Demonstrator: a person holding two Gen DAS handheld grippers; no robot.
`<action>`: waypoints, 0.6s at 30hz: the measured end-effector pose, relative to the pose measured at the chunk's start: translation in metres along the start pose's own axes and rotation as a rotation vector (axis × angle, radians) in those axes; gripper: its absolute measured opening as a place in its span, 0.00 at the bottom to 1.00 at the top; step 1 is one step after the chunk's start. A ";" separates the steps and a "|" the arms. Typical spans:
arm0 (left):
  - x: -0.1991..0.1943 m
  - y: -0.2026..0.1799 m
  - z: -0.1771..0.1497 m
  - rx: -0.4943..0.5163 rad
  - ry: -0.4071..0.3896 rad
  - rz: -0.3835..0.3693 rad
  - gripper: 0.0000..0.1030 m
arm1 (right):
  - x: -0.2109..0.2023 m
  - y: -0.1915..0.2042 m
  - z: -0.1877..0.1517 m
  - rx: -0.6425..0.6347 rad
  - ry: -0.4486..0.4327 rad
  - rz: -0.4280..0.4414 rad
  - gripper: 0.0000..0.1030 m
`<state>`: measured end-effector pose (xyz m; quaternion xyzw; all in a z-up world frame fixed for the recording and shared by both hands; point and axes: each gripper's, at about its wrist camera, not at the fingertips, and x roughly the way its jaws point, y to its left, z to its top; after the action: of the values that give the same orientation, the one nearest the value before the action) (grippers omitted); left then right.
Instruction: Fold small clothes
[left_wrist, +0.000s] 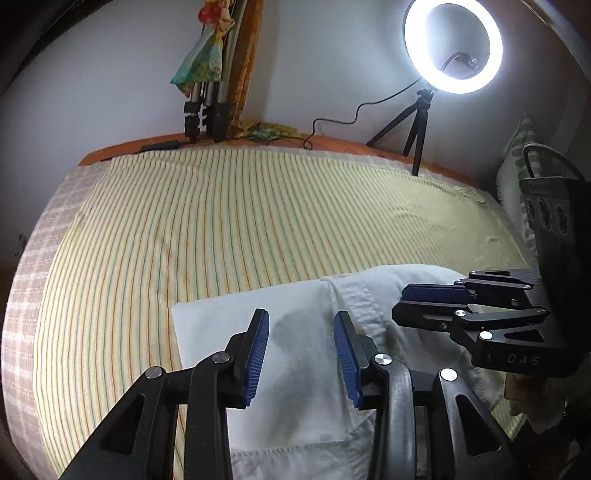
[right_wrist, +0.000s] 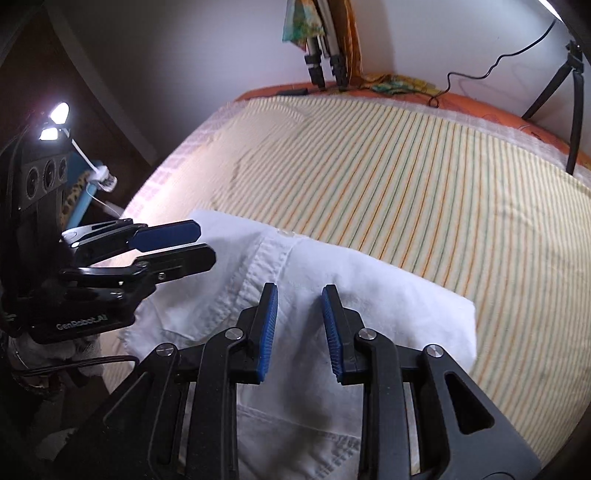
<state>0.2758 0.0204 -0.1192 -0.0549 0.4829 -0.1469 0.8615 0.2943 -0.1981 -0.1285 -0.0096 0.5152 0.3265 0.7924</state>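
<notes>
Both hand-held grippers are angled downward above a white cotton shirt (left_wrist: 310, 354) lying folded on the striped bedspread (left_wrist: 207, 221). The left hand-held gripper (left_wrist: 301, 354) is spread, nothing pinched. The right hand-held gripper (right_wrist: 299, 328) is likewise parted, empty. Ribbed blue pads (right_wrist: 269, 328) line the black jaws.

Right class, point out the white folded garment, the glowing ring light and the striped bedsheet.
White folded garment (left_wrist: 306, 332): left wrist view, flat top layer.
Glowing ring light (left_wrist: 413, 48): left wrist view, lit rim.
Striped yellow bedsheet (right_wrist: 424, 177): right wrist view, bare middle.
</notes>
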 end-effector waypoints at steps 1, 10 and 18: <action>0.006 0.004 -0.003 0.006 0.036 -0.007 0.34 | 0.005 -0.001 -0.001 -0.006 0.013 -0.002 0.26; 0.019 0.007 -0.020 0.038 0.036 -0.016 0.34 | 0.018 -0.008 -0.010 -0.019 0.043 0.021 0.26; -0.024 0.016 -0.019 0.002 -0.035 -0.035 0.33 | -0.026 -0.039 -0.020 0.060 -0.065 0.042 0.26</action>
<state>0.2512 0.0437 -0.1128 -0.0649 0.4668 -0.1614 0.8671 0.2920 -0.2491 -0.1289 0.0356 0.4987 0.3278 0.8016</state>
